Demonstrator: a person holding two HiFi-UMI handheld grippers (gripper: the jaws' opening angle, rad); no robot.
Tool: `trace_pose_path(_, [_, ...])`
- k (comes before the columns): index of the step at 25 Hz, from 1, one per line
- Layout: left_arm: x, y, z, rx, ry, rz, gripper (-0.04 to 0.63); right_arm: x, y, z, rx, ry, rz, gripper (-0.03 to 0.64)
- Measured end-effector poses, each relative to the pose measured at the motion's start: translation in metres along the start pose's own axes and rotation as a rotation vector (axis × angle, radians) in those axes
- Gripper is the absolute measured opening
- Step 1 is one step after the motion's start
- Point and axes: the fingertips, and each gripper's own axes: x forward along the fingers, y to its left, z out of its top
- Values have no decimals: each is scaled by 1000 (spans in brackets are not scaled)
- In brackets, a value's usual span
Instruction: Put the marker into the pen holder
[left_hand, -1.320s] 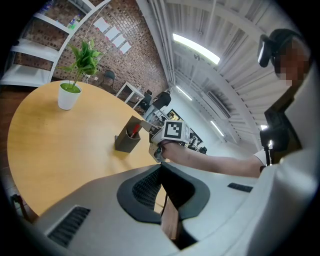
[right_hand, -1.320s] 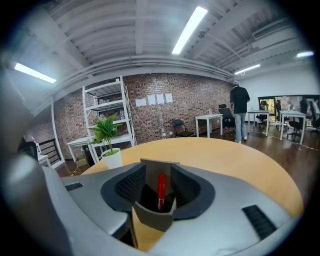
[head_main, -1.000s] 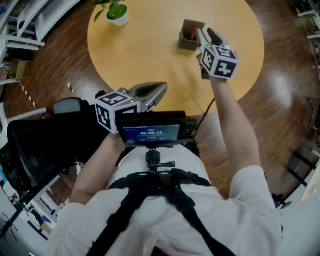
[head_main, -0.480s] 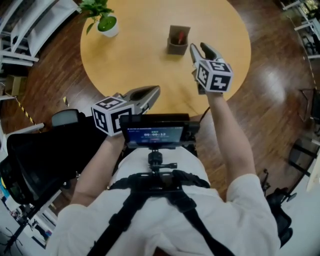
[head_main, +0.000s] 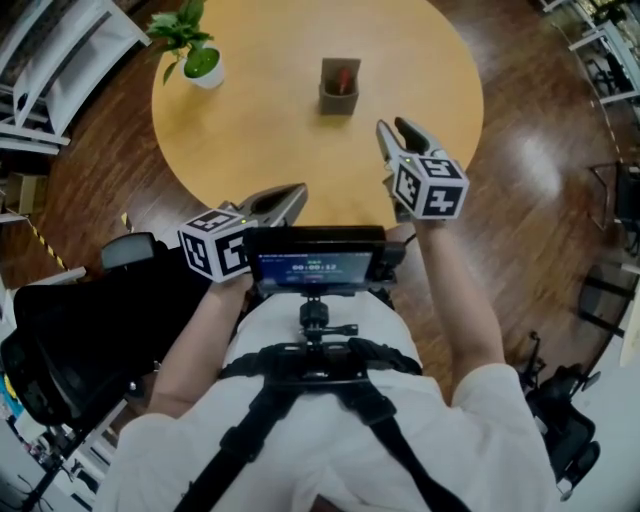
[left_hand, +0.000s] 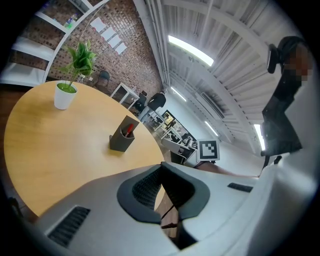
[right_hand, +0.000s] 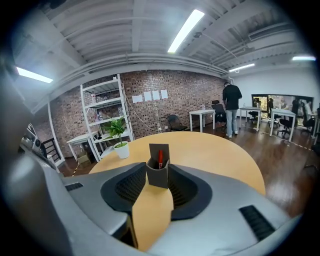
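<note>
Now I hold my right gripper (head_main: 394, 128) released over the tabletop's (head_main: 260, 120) near edge, the left gripper (head_main: 297, 190) clenched empty, and the marker (head_main: 343, 75) stands in the pen holder (head_main: 337, 98).

The walls of the dark grey square pen holder (head_main: 338, 101) hide the lower length of the red marker (head_main: 343, 76) standing in it. The head view's top edge cuts off the round light-wood table (head_main: 270, 120) and the leaves of the green plant in a white pot (head_main: 200, 62).

White T-shirt (head_main: 487, 425), black chest harness (head_main: 312, 368)
</note>
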Motion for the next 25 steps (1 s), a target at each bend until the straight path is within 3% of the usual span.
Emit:
trace_pose_path(15, [-15,1,-5,-1,2,-1,-8,-76,24,-54,116,64,-6,132])
trace_pose_path(25, [-22,-2,-19,-10,43,-36,-8,-101,49,-89,150,116,-26,81])
